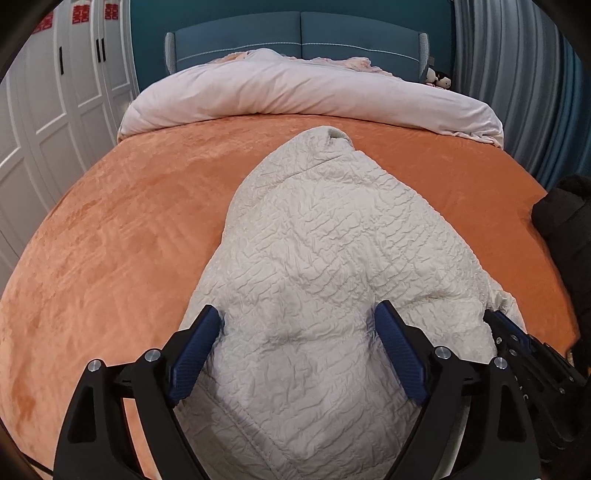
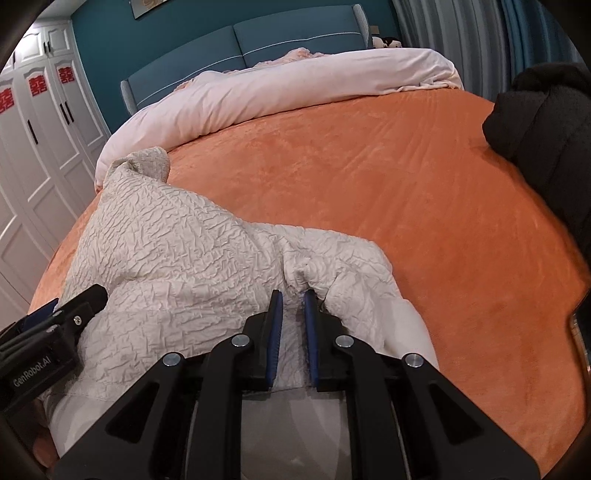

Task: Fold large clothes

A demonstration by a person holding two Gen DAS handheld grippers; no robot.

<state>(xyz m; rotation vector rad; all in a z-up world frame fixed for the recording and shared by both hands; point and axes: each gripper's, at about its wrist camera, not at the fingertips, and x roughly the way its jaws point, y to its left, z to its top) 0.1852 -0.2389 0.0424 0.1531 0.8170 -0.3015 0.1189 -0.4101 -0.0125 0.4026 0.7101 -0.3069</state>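
Note:
A cream, crinkle-quilted jacket lies in a long heap on the orange bed cover, one end reaching toward the duvet. My left gripper stands open over its near end; the fabric bulges up between the wide-spread blue pads. In the right wrist view the same jacket sits left of centre. My right gripper is shut on a pinched fold at the jacket's near right edge. Each gripper shows in the other's view: the right gripper at the right edge, the left gripper at the left.
A rolled pale pink duvet lies across the head of the bed under a blue headboard. A black garment is piled at the bed's right edge. White wardrobe doors stand to the left, grey curtains to the right.

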